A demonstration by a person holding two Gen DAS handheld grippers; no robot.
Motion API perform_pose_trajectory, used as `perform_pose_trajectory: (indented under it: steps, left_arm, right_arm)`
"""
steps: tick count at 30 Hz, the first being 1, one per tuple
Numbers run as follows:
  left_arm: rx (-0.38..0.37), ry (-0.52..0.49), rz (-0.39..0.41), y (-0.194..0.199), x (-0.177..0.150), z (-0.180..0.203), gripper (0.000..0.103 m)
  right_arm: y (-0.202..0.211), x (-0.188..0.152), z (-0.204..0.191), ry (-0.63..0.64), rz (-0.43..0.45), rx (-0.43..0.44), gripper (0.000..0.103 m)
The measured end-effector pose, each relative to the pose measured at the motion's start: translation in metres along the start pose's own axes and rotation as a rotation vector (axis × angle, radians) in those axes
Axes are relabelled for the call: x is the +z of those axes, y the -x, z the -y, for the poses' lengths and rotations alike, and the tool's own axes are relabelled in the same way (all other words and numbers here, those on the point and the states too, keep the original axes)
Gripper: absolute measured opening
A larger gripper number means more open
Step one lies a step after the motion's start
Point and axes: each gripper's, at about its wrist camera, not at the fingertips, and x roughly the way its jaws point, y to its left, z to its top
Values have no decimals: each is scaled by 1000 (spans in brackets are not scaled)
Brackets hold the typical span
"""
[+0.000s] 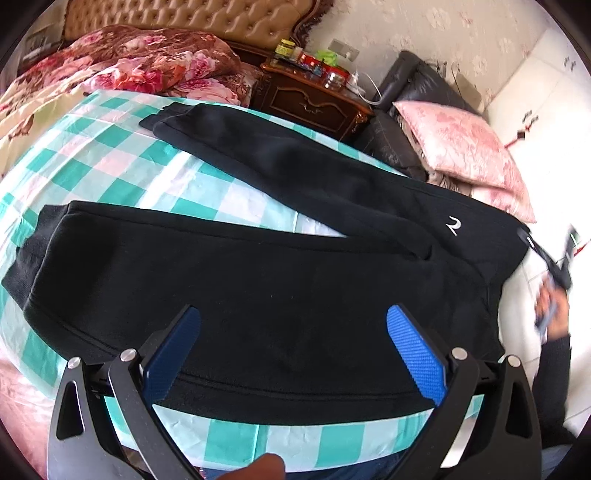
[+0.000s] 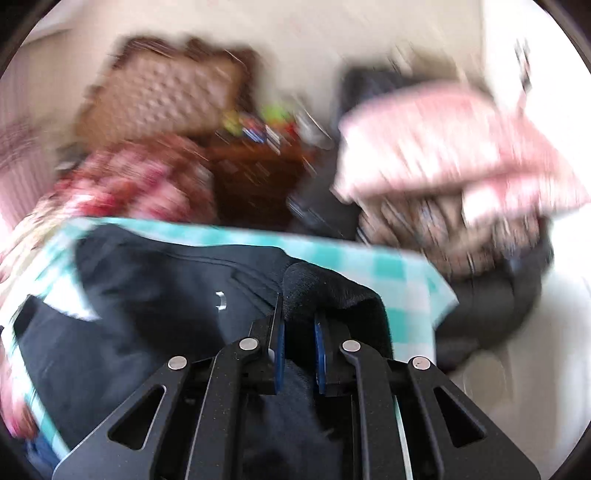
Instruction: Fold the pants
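Observation:
Black pants lie spread on a teal-and-white checked cloth, legs apart and pointing left, waist at the right with a small white logo. My left gripper is open and empty, hovering over the near leg. In the blurred right wrist view my right gripper is shut on a bunched fold of the pants at the waist end, lifting it a little. The right gripper also shows at the right edge of the left wrist view, blurred.
A bed with a floral quilt and tufted headboard lies behind. A wooden nightstand with jars stands at the back. A pink pillow rests on a dark seat at the right. White floor is at the far right.

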Motion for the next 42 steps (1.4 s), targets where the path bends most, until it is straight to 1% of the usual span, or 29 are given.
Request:
perform_pose_trajectory:
  steps: [1,2,3,4,5,6,7,9,10,11,13,15,17,18,20,22,25,27,29,30,31,33,34,35,37,39,40,41,42]
  left_arm:
    - [-10,21,11,1,1,-4,101]
    - [-20,38,18,2,1,-8,101]
    - [-29,56,26,3,2,-13,101]
    - [-41,78,33,2,4,-19,100]
    - [-49,98,36,0,7,-25,100]
    - [-65,129,37,-6,14,-35,96]
    - [-86,150,34,-11,19,-41,88]
    - [-136,210,19,-26,35,-55,77]
    - [-178,261,6,-40,50,-63,73]
    - [-208,292,-3,-50,61,-66,71]
    - [-255,316,-13,-78,93,-63,65]
    - [-281,329,-27,-103,120,-51,61]
    - [-335,360,-73,-136,153,-34,60]
    - [-340,360,-95,-151,166,-24,59]
    - [-310,348,-133,-184,197,1,59]
    - [-286,371,-183,-215,217,16,59]
    - [-248,438,-281,-264,231,31,59]
    - [-226,459,-319,-285,235,37,59]
    - [-172,466,-346,-306,236,41,59]
    - [-143,461,-358,-314,233,42,43]
    - [-126,449,-366,-320,233,40,10]
    - [-150,451,-349,-315,234,37,9]
    - [-172,439,-319,-302,235,37,8]
    - [-186,424,-293,-287,235,37,8]
    - [-256,393,-201,-232,226,36,8]
    - [-290,356,-119,-174,200,28,8]
    - [-307,342,-71,-140,175,20,8]
    - [-318,325,-39,-112,146,12,8]
    - [-318,320,-23,-86,107,0,8]
  right_arm:
    - [15,-8,-16,32,26,25,15]
    - [36,-31,-41,66,53,72,15]
    - [45,-46,-53,79,54,94,14]
    - [54,-71,-70,96,38,114,14]
    - [56,-88,-77,93,15,121,14]
    - [56,-107,-83,74,-20,130,14]
    - [53,-125,-85,45,-55,140,14]
    - [47,-154,-82,-45,-100,157,14]
    - [46,-163,-82,-83,-108,157,14]
    - [44,-171,-79,-123,-113,153,14]
    - [43,-176,-72,-188,-103,162,14]
    - [52,-177,-76,-210,-85,167,14]
    - [51,-175,-78,-202,-82,159,14]
    - [51,-173,-77,-194,-84,152,14]
    - [53,-173,-80,-186,-84,146,14]
    - [55,-175,-79,-184,-81,143,14]
    - [56,-176,-79,-171,-87,131,14]
    - [57,-176,-79,-166,-89,134,14]
    - [58,-175,-79,-158,-91,133,14]
    - [59,-174,-78,-156,-91,129,13]
    - [60,-174,-77,-157,-90,126,13]
    - [63,-174,-70,-173,-86,117,12]
    - [65,-174,-65,-186,-82,111,12]
    - [68,-174,-56,-213,-75,97,12]
    - [73,-176,-42,-267,-64,76,12]
    - [79,-182,-17,-389,-52,69,12]
    - [81,-186,-8,-436,-48,68,12]
    - [83,-192,7,-517,-48,72,12]
    - [83,-198,18,-591,-53,79,12]
